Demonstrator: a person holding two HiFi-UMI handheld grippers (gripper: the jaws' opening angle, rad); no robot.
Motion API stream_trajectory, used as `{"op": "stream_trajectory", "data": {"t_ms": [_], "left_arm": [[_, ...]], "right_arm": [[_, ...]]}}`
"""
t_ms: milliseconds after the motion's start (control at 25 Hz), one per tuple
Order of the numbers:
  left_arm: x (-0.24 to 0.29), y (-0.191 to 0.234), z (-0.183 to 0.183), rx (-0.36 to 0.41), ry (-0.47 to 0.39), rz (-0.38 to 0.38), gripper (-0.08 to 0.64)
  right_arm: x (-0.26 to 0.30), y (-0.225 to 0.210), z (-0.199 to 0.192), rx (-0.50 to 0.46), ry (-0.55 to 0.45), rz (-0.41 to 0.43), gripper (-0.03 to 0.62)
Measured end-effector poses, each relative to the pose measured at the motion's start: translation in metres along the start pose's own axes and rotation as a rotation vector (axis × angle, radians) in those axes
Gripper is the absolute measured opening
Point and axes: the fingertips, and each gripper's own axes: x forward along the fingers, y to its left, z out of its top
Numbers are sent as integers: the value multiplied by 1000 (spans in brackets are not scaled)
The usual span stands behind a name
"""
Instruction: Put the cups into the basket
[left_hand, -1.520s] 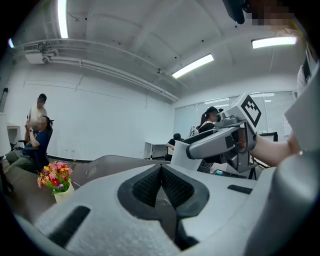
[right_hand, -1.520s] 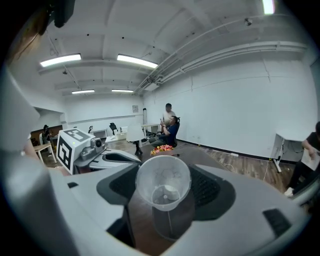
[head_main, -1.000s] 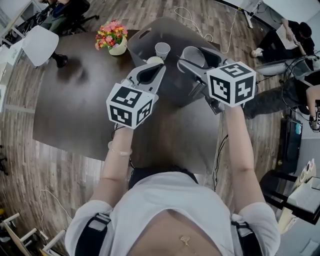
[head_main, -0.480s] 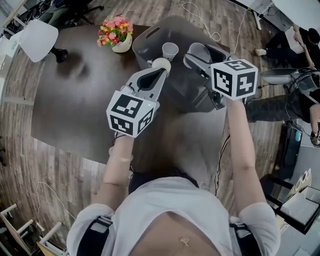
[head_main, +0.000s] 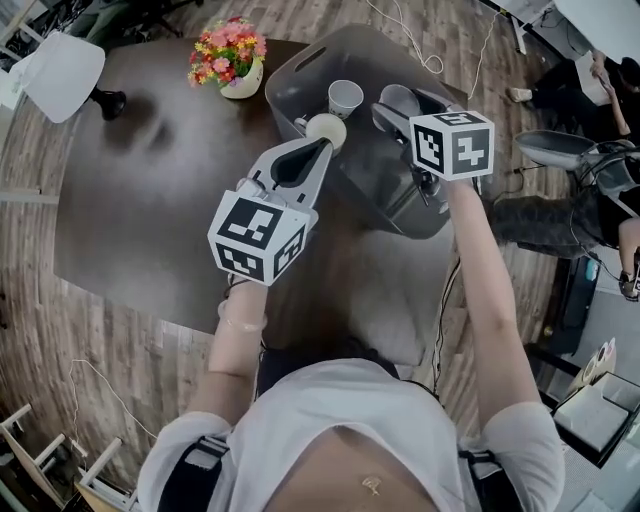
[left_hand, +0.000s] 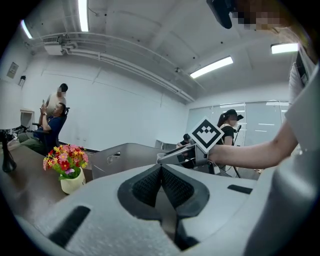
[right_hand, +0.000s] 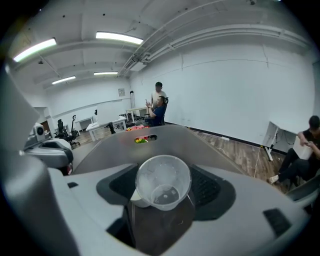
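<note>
at the 1 o'clock end of the dark table (head_main: 150, 200), in the head view, stands the grey basket (head_main: 365, 48). the right gripper (head_main: 398, 108) hangs over the basket's 3 o'clock side, jaws spread wide and clamped on the sides of a clear cup (right_hand: 163, 185). that cup is tilted with its mouth toward the gripper's camera, above the basket's inside. a second cup (head_main: 345, 97) stands upright inside the basket, just beside the held one at its 9 o'clock. the left gripper (left_hand: 161, 175) has its jaws pressed together with nothing between them. its tip is by the basket's 8 o'clock rim, where a cream round thing (head_main: 326, 130), kind unclear, shows just past it. a flower pot (head_main: 228, 65) stands on the table at the basket's 9 o'clock.
</note>
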Motion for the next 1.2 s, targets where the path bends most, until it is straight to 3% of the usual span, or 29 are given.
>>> {"op": "stream_trajectory", "data": {"t_ms": [600, 760, 1200], "left_arm": [[-5, 16, -3, -39, -58, 6, 11], [-7, 21, -5, -51, -61, 8, 11], [-8, 27, -11, -64, -59, 5, 11]], "right_arm": [[69, -20, -63, -5, 137, -36, 327], [84, -21, -73, 25, 149, -12, 327], [110, -26, -108, -16, 199, 23, 327]]}}
